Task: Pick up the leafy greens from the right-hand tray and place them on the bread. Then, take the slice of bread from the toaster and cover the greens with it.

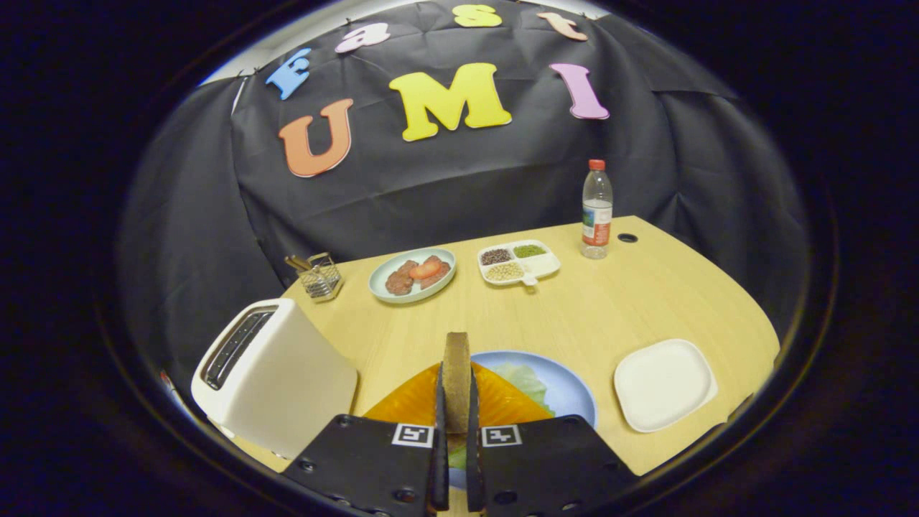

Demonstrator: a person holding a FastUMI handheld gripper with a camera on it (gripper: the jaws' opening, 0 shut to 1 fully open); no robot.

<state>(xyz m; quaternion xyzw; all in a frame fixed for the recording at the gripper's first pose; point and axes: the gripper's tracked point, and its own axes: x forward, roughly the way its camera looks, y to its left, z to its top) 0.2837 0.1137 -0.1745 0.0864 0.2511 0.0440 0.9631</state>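
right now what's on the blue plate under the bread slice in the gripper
The gripper is shut on a bread slice held edge-on above the blue plate. On the plate: an orange piece and leafy greens. Anything beneath them is covered.

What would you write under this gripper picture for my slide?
Gripper shut on a bread slice, held edge-up above the blue plate of greens, toaster beside.

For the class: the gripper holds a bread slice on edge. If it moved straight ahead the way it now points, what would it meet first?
Probably the blue plate with orange food and greens, just beyond the gripper, whose jaws clamp the bread slice. Depth is unclear.
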